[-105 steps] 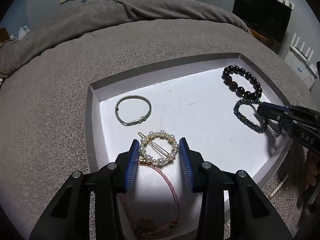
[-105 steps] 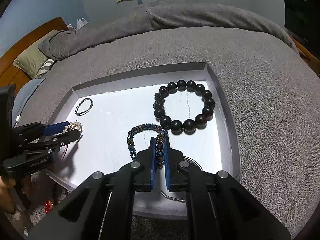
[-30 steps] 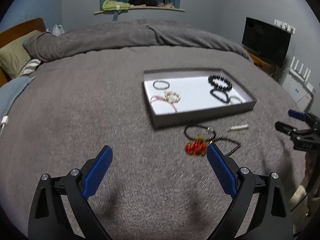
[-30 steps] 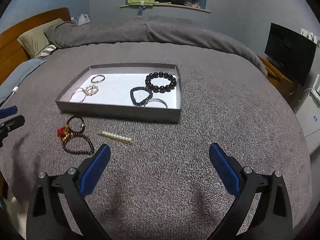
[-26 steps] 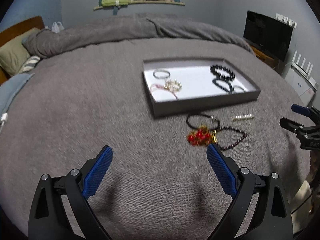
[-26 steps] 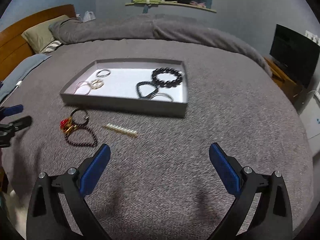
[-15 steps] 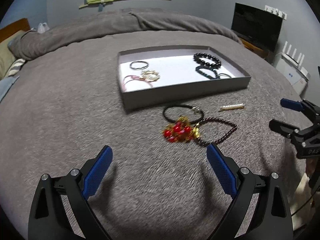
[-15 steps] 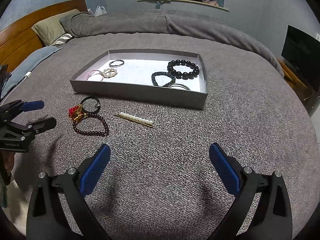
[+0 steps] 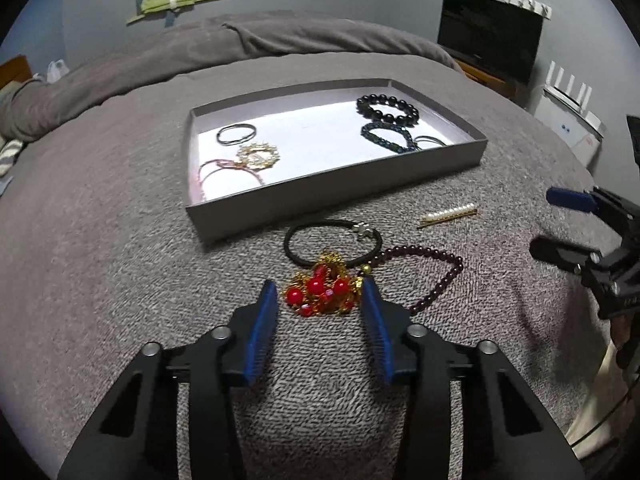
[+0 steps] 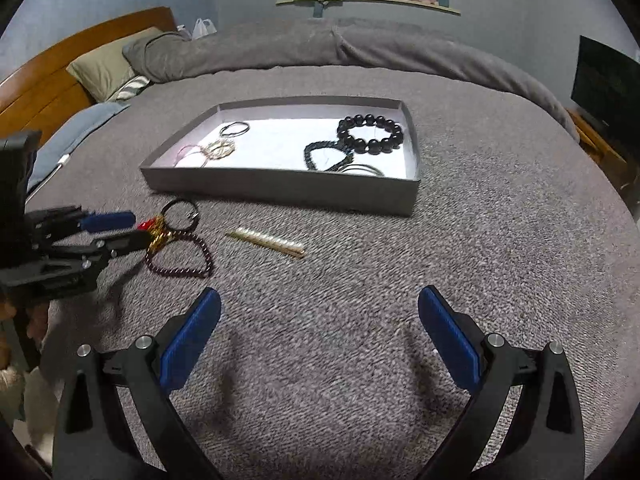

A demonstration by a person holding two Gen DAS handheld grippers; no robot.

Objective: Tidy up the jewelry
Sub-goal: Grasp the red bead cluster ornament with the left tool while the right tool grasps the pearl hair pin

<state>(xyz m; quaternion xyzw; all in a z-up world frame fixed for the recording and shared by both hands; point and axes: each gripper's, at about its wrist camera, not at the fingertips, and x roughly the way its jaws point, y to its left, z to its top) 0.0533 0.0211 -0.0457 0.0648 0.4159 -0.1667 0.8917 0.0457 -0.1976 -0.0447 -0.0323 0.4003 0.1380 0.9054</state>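
- Jewelry lies partly in our grey tray (image 9: 340, 178) and partly loose on the grey bedspread (image 9: 100, 240) just in front of it.
- Loose pieces: a red-and-gold cluster (image 9: 322, 290), a black hair tie (image 9: 332, 242), a dark bead strand (image 9: 434, 272) and a pearl clip (image 9: 448, 215).
- We see the clip's long axis lying roughly along the tray's near wall; in the right wrist view (image 10: 266, 243) it slants, its far end toward the tie and its near end toward us.
- Our bead strand is drawn into a long loop whose narrow end meets the cluster and the tie; all three touch.
- Our left gripper (image 9: 320, 320) points down at the cluster, and its jaws are closing with the cluster between them; the pads do not yet press on it.
- Our right gripper (image 10: 320, 332) hangs spread wide over bare bedspread, well apart from the clip, with nothing between its jaws.
- Only our left wrist view shows the cluster's red beads clearly; from the right wrist view the left gripper (image 10: 124, 228) hides most of it.
- In the right wrist view we also get a wooden headboard (image 10: 60, 68) and pillow (image 10: 104, 68), which the other barely catches.
- In the tray we see a black bead bracelet (image 9: 387, 109), a dark blue bracelet (image 9: 386, 138), a thin bangle (image 9: 236, 135), a pearl ring piece (image 9: 258, 155) and a pink cord (image 9: 224, 170).
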